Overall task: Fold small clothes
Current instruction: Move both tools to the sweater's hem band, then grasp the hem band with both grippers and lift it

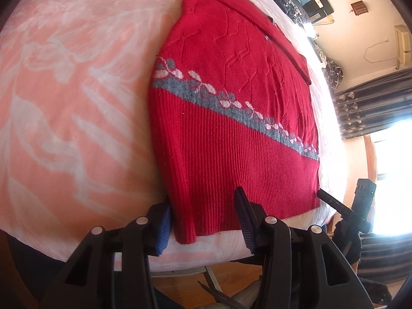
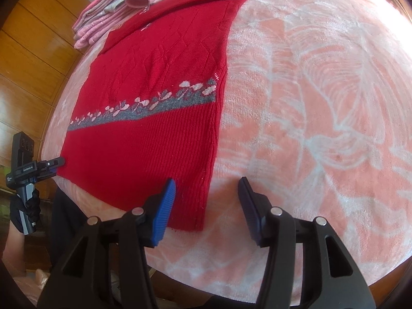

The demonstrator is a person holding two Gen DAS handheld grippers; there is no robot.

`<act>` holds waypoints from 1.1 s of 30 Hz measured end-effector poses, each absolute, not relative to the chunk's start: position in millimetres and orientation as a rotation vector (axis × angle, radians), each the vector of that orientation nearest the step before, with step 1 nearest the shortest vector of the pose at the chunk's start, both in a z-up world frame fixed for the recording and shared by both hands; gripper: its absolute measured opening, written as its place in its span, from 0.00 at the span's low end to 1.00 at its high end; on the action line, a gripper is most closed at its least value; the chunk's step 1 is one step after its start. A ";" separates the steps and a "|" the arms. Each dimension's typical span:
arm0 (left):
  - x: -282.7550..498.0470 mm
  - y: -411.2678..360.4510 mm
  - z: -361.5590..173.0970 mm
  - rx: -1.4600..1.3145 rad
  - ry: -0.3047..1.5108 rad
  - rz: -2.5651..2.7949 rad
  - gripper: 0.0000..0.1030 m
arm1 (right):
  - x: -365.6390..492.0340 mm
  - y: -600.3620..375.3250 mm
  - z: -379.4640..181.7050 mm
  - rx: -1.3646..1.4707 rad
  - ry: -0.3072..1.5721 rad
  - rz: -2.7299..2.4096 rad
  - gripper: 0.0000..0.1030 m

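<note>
L gripper (image 1: pixel 206 221): jaws wide, straddling near-left hem corner of sweater (image 1: pixel 231 118). One blue pad just off the side edge over blanket (image 1: pixel 64 116), other pad over ribbed hem; contact w/ fabric can't be told. Prob. lined up so a close would pinch that corner. Nothing held yet.

R gripper (image 2: pixel 206 206): also wide, empty. Straddling near-right hem corner; one pad over red rib, other over blanket beside the edge. Same logic: both corners framed at once, likely for lifting hem and folding away toward collar end. Judgement only.

Each gripper visible at edge of the other's view, gloved hand (image 2: pixel 24 208) on L handle.

Sweater: lying flat on blanket, hem toward person, near bed's front edge, far end toward pink clothes (image 2: pixel 116 5) stacked beyond. Red knit, deep ribbed band at hem, grey stripe w/ white-pink flower motifs above it, faint zigzag texture on body. A sleeve or folded flap lying across upper part, another red piece at far end; exact part unclear. Sides look straight and narrow, so prob. sleeves already tucked in, lengthwise fold left to do. Few light creases in body, hem smooth.

Soft knit: likely to sag if only corners gripped.

Blanket: pink-white, plush, leaf pattern.
</note>
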State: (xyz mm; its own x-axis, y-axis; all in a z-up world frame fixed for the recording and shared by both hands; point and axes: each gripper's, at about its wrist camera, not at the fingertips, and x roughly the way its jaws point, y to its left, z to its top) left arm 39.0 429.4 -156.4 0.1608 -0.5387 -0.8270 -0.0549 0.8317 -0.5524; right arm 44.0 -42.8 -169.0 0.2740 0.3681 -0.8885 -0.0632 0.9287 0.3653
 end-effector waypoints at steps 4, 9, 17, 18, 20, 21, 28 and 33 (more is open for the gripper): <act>41.0 426.5 -156.2 -0.498 1.376 -0.373 0.45 | 46.1 -37.0 -171.5 0.250 1.275 0.314 0.50; 43.6 428.3 -160.3 -0.520 1.359 -0.378 0.45 | 48.5 -41.2 -179.1 0.319 1.264 0.350 0.49; 39.6 433.0 -160.7 -0.532 1.350 -0.357 0.23 | 45.0 -49.0 -184.2 0.446 1.277 0.444 0.10; 38.3 436.4 -161.6 -0.549 1.352 -0.354 0.17 | 43.8 -49.4 -184.8 0.455 1.279 0.454 0.07; 35.1 440.2 -162.9 -0.587 1.352 -0.363 0.12 | 42.1 -49.9 -183.0 0.468 1.275 0.466 0.05; 33.2 440.6 -163.0 -0.593 1.350 -0.366 0.09 | 41.6 -50.3 -181.8 0.474 1.273 0.469 0.04; 31.8 440.1 -149.3 -0.607 1.307 -0.375 0.07 | 42.7 -54.4 -164.7 0.519 1.237 0.506 0.04; 41.9 436.8 -122.8 -0.599 1.240 -0.406 0.07 | 49.2 -63.7 -142.5 0.578 1.181 0.542 0.03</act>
